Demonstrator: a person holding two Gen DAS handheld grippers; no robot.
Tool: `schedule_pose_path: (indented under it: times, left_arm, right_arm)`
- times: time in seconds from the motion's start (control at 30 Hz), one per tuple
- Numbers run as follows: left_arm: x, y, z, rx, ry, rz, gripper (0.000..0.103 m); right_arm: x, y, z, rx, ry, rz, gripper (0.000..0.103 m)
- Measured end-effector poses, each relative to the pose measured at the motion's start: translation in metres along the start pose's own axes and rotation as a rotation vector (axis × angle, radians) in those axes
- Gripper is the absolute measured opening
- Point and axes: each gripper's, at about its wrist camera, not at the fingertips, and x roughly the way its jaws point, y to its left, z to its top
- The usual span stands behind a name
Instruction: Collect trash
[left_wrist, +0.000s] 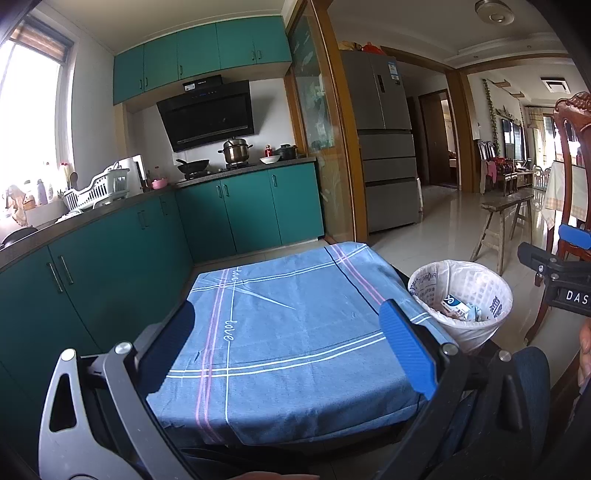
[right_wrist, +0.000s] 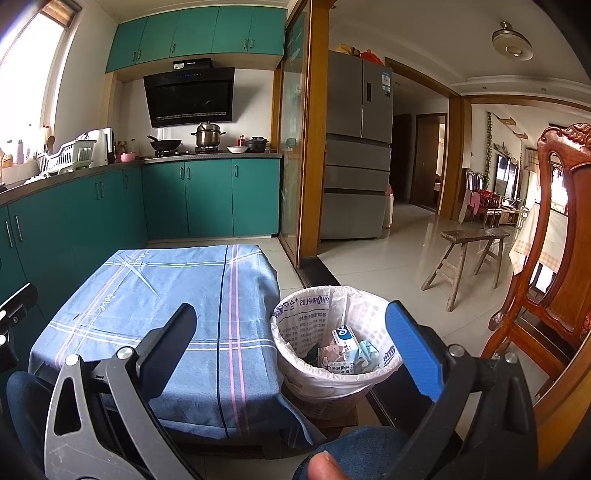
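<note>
Trash in lined bin, upright beside table.

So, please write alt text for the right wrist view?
The open right tongs point at a lined trash bin holding wrappers, beside a low table with a blue cloth. Behind are green kitchen cabinets and a fridge.

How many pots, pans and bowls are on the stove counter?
Steel pot: 1
Black pot: 1
Wok: 1
White bowl: 1
Pink bowl: 1
Total: 5
</note>
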Motion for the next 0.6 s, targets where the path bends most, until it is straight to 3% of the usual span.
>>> schedule_pose_path:
  times: [0.43,0.6]
  left_arm:
    - [0.001,-0.007,0.001,0.017,-0.003,-0.007,0.100]
    - [0.013,-0.008,-0.001,0.022,0.037,-0.006,0.100]
  right_arm:
    - [0.006,-0.005,-0.004,0.011,0.014,-0.003,0.100]
    - [0.008,-0.005,-0.004,0.015,0.027,0.008,0.100]
